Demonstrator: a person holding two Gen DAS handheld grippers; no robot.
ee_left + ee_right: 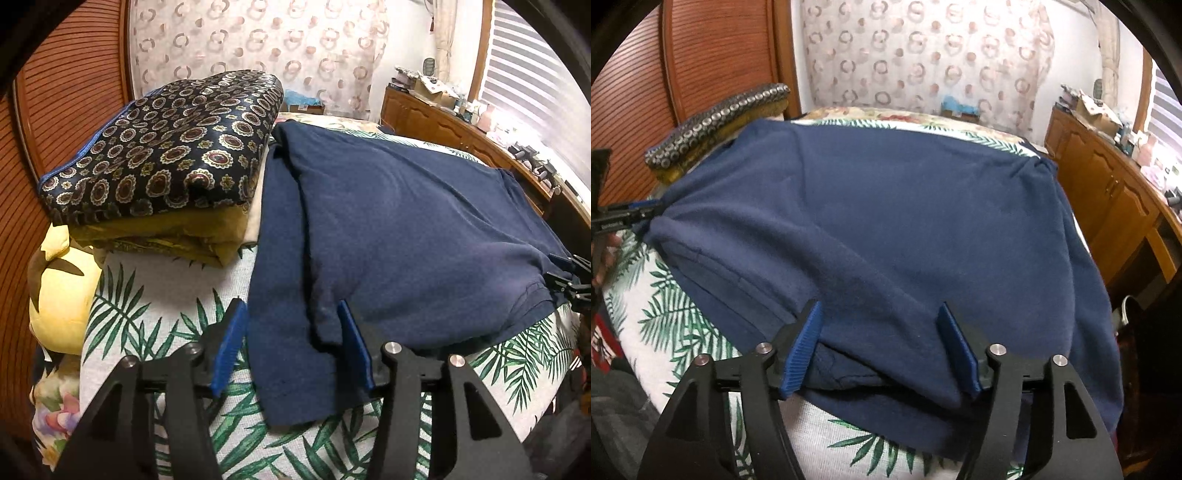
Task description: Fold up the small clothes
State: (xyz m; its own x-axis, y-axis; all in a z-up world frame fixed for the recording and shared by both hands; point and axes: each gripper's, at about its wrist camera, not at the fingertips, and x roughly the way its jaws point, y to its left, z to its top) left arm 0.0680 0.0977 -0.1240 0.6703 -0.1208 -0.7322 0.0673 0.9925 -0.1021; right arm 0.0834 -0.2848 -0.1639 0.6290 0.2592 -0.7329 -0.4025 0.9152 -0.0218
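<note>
Navy garment (388,229): spread on the leaf-print bed cover (147,314), beside a stack of folded clothes (166,155).
Left hand-held gripper (291,332): released, a folded edge lying loose between its pads.
Right hand-held gripper (881,332): released, jaws astride the near hem.

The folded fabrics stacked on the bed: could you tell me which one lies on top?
The dark medallion-print fabric lies on top; the mustard-yellow fabric sits beneath it, plain rather than patterned.
</note>
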